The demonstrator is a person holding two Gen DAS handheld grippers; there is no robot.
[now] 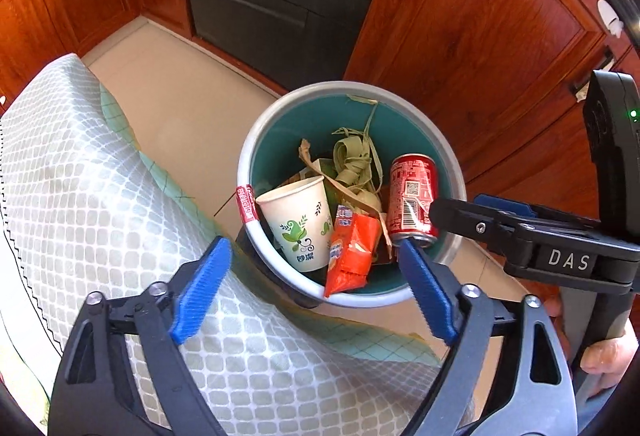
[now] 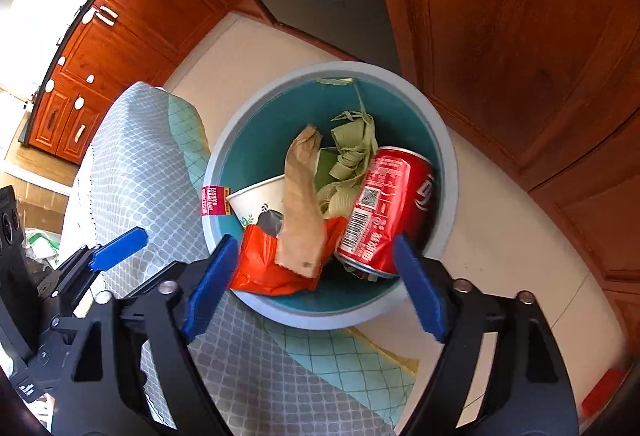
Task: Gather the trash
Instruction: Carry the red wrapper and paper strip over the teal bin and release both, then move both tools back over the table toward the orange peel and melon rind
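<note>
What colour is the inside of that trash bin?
Teal inside, with a pale grey rim; the bin shows best in the right wrist view.

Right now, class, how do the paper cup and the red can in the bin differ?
The paper cup is white with green leaves; the red can is printed metal with a barcode. The cup's open mouth faces up; the can's base faces the camera. Both lean inside the bin.

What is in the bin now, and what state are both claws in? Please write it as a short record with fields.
bin: round, teal inside, grey rim, on the floor beside a cloth-covered table
contents: red can, paper cup, orange wrapper, brown paper strip, green leaf strips
left claw: open, empty, above the bin
right claw: open, empty, above the bin
</note>
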